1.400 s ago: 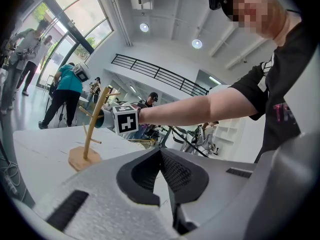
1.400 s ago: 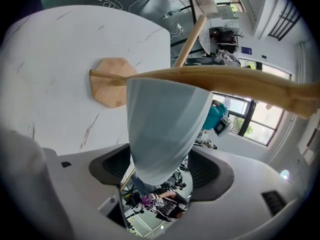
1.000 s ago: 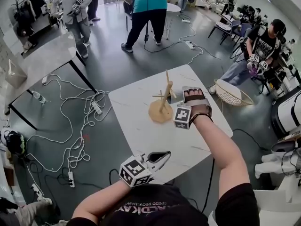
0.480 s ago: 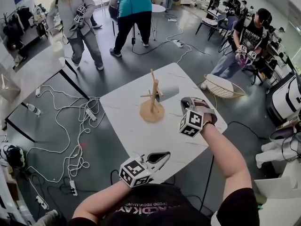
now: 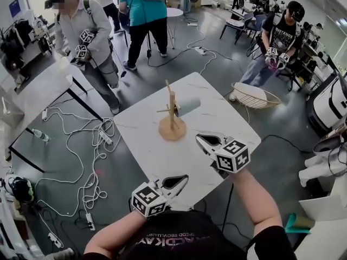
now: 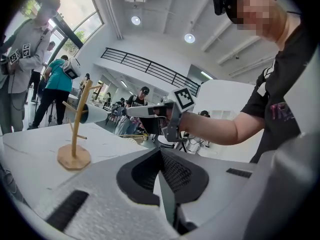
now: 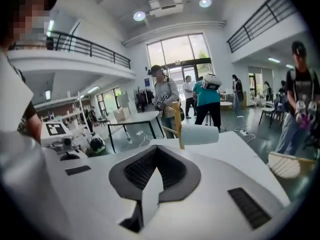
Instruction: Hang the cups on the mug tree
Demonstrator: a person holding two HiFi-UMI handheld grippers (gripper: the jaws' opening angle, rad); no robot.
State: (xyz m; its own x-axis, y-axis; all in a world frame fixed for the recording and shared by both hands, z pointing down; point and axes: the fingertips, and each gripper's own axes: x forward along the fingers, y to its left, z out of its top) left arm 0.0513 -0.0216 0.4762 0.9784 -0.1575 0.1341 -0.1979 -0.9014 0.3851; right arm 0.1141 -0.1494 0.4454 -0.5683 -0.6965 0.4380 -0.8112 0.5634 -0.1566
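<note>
One white cup (image 5: pixel 187 105) hangs on the wooden mug tree (image 5: pixel 172 124) on the surface (image 5: pixel 157 161). Both left tongs (image 5: pixel 185 178) and right tongs (image 5: pixel 199 138) are clenched empty, apart from the tree.

From here the mug tree (image 5: pixel 172 128) looks like pale, matt bare wood; the cup (image 5: pixel 187 106) is smooth matt white. I read the worktop (image 5: pixel 162 161) as smooth white stone-look with faint grey veins. Left claw (image 6: pixel 161 152) and right claw (image 7: pixel 156 152) are matt grey plastic, their pads (image 7: pixel 140 170) black and ribbed.
</note>
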